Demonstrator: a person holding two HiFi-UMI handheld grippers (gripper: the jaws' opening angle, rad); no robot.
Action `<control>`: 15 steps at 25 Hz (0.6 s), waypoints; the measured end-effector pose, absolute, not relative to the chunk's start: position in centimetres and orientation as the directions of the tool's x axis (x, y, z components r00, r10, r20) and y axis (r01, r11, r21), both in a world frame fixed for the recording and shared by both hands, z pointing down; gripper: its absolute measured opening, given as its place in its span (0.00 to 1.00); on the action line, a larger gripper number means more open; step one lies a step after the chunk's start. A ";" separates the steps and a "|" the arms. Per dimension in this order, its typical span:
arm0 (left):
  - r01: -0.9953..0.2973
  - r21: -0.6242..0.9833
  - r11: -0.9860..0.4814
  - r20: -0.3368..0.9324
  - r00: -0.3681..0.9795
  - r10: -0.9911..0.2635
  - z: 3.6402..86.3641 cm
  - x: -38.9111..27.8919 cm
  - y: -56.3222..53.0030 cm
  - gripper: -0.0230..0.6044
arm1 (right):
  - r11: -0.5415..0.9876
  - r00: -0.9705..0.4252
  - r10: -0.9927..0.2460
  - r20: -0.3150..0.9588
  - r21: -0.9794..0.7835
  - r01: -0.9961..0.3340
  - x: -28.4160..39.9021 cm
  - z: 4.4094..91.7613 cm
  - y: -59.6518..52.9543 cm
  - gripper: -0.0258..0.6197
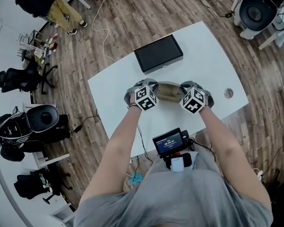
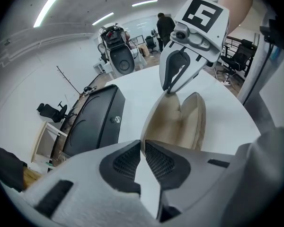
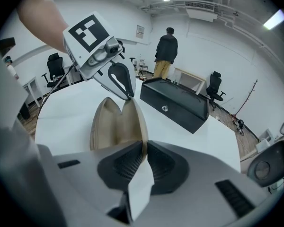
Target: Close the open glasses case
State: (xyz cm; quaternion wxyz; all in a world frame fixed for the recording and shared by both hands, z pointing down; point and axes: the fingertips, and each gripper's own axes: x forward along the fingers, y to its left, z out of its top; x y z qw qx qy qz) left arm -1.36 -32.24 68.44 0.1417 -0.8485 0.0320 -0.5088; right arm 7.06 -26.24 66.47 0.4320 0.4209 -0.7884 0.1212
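With my left gripper (image 2: 143, 148) and right gripper (image 3: 145, 150) clenched on opposite ends of one shell of the open glasses case (image 1: 169, 91), just beside the black box (image 1: 158, 53), I'd fold it shut evenly.

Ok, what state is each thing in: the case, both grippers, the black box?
glasses case: open, nothing seen inside.
left gripper: shut on the case's rim, one end.
right gripper: shut on the same rim, opposite end.
black box: closed.

The glasses case (image 1: 169, 91) is tan, the box (image 1: 158, 54) black, the table (image 1: 213, 65) white.
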 end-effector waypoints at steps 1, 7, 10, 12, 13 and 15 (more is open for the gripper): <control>0.088 -0.273 -0.958 0.853 0.482 -0.199 68.4 -1.5 -32.2 0.11 | 0.621 -0.272 -0.559 0.783 0.177 -0.764 7.1 66.4 -26.3 0.12; -0.004 -0.304 -0.953 0.807 0.531 -0.260 66.2 -2.3 -31.8 0.11 | 0.677 -0.287 -0.593 0.753 0.273 -0.683 6.9 65.1 -27.3 0.12; -0.064 -0.331 -0.942 0.776 0.549 -0.310 64.6 -3.5 -30.1 0.11 | 0.705 -0.300 -0.615 0.729 0.338 -0.624 6.2 63.8 -26.5 0.12; -0.095 -0.336 -0.937 0.766 0.551 -0.331 64.2 -4.2 -28.8 0.11 | 0.722 -0.310 -0.620 0.720 0.370 -0.584 5.8 63.5 -25.9 0.12; -0.109 -0.340 -0.934 0.761 0.552 -0.341 64.3 -4.5 -28.2 0.11 | 0.730 -0.315 -0.622 0.717 0.384 -0.565 5.5 63.6 -25.7 0.12; -0.134 -0.352 -0.926 0.751 0.550 -0.365 64.4 -5.2 -27.4 0.11 | 0.744 -0.325 -0.623 0.711 0.412 -0.526 5.0 63.7 -25.3 0.12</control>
